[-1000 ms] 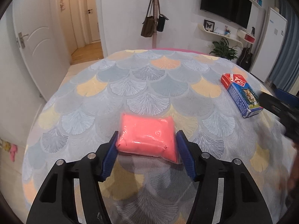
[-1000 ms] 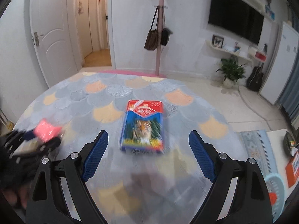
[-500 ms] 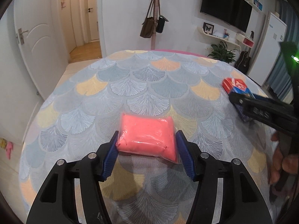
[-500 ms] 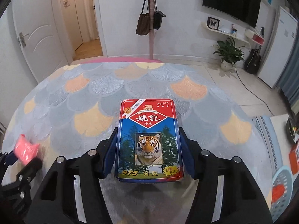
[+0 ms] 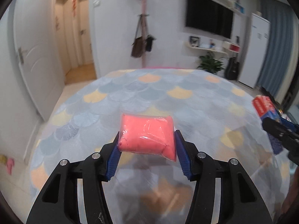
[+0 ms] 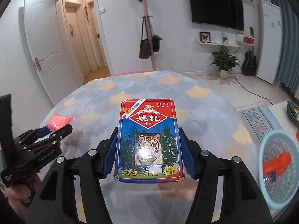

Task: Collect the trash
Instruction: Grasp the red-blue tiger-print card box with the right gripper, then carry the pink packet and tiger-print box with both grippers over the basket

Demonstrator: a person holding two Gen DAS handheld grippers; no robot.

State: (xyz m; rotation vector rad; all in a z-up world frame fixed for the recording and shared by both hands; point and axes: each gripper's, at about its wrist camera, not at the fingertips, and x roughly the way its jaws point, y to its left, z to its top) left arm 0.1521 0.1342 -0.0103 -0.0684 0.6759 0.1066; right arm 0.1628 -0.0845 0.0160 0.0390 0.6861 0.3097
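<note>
Left gripper (image 5: 147,145): black plastic arms tipped with ribbed blue pads; the claw is pinched on the pink packet from both sides. It is also seen from the side at the left edge of the right wrist view (image 6: 54,130), where the holding hand is cut off by the frame.

Pink packet (image 5: 147,134): a soft, pillow-shaped lump of coral-pink material wrapped in clear, glossy, wrinkled film. It is held above the middle of the table, nearer the near edge. In the right wrist view only one corner (image 6: 58,120) is seen past the jaws.

Table (image 5: 149,93): rounded, covered by a cloth printed with fan-shaped scales in blue-grey, white and pale orange; the cloth is blurred in the left wrist view.

Right gripper (image 6: 148,145): same black arms and ribbed blue pads; the claw is pressed onto the long sides of the card box. In the left wrist view it is cut off at the right edge (image 5: 280,130) and blurred.

Card box (image 6: 148,141): a flat, glossy rectangular carton with rounded corners, red above and blue below, printed with a tiger's face among pine trees and "No.975". It is held above the table towards the right edge. Only its red end (image 5: 263,105) is shown in the left wrist view.

Basket (image 6: 261,160): pale blue plastic mesh, round, beyond the table's right edge; something orange-red lies inside, too blurred to be identified.
</note>
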